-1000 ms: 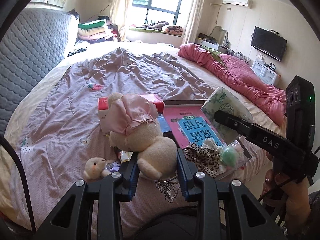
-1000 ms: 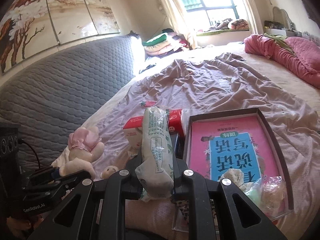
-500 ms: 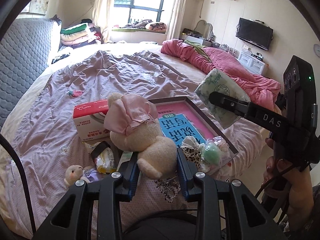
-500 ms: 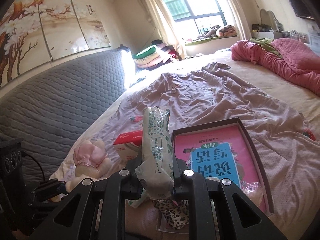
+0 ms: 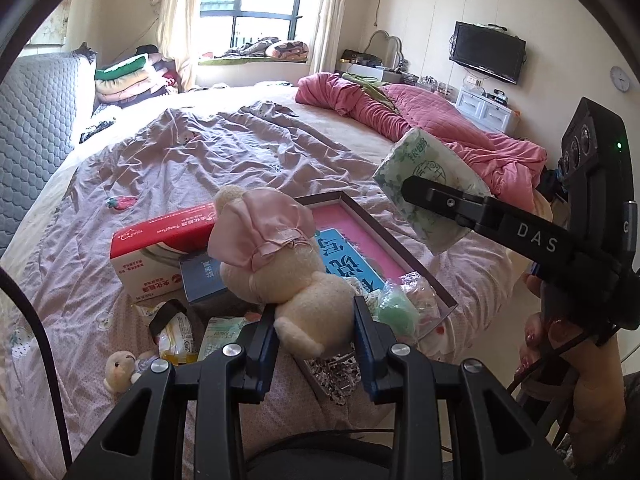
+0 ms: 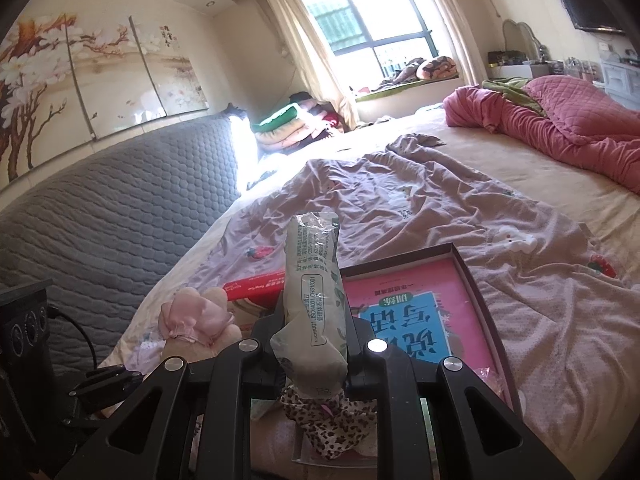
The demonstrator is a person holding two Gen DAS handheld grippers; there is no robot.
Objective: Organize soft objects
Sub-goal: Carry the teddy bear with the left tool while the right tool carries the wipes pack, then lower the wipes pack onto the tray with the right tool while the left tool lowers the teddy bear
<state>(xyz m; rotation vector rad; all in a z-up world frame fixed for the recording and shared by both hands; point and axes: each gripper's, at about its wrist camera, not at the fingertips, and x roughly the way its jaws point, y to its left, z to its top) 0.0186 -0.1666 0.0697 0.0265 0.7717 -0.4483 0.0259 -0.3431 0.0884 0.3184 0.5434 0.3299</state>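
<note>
A cream plush toy in a pink bonnet (image 5: pixel 280 264) hangs over the cluttered bed, and my left gripper (image 5: pixel 314 320) is shut on its lower body. From the right wrist view the same plush toy (image 6: pixel 196 320) shows at the lower left. My right gripper (image 6: pixel 314 344) is shut on a green-and-white soft tissue pack (image 6: pixel 316 292), which stands up between its fingers. In the left wrist view that tissue pack (image 5: pixel 428 176) is held in the air at the right, above the bed's edge. A hand (image 5: pixel 560 344) grips the right tool.
On the lilac sheet lie a shallow box with a pink book (image 5: pixel 360 240), a red-and-white carton (image 5: pixel 160 248), snack packets (image 5: pixel 176 332), a small plush (image 5: pixel 120 368) and a leopard-print cloth (image 6: pixel 328 420). A pink quilt (image 5: pixel 440 120) lies far right, a grey headboard (image 6: pixel 100 208) left.
Both grippers have travelled sideways over the bed with their loads, so the box and carton have slid left in the left wrist view. Neither grip has changed.
</note>
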